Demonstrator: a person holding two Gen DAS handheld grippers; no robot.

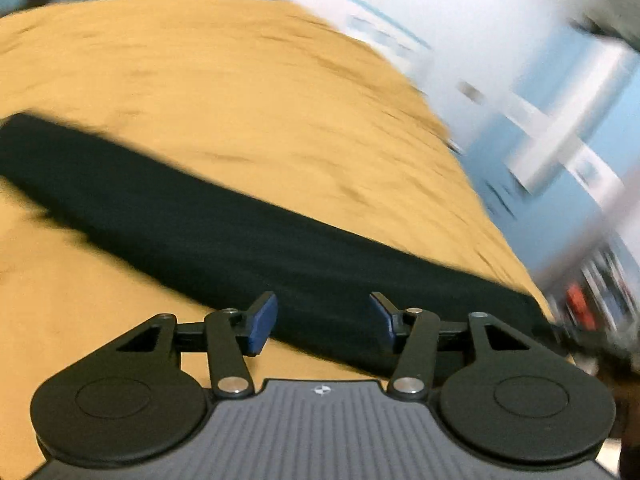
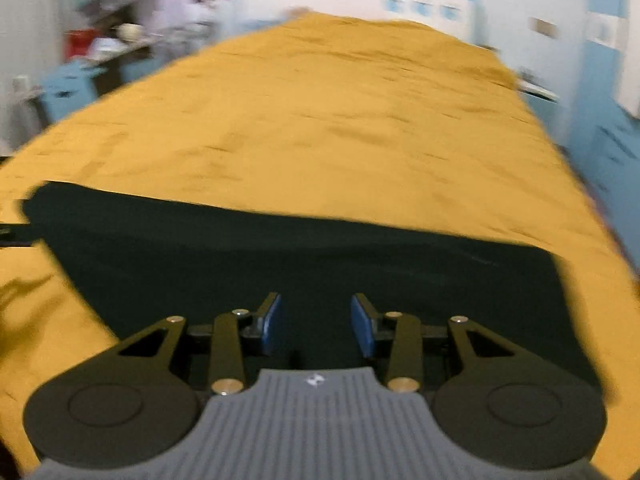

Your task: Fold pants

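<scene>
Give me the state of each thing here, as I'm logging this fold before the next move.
pants: lying flat in a long dark strip on the bedspread, held by neither gripper.
bedspread: spread over the bed, lightly wrinkled.
left gripper: open, empty.
right gripper: open, empty.

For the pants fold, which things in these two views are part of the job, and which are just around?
Part of the job:
- pants, dark, lying flat
- bedspread, mustard, underneath them
- left gripper, open, holding nothing
- right gripper, open, holding nothing

Just around:
- headboard, white and blue
- shelf clutter, too blurred to name
- cabinet, blue and white
</scene>
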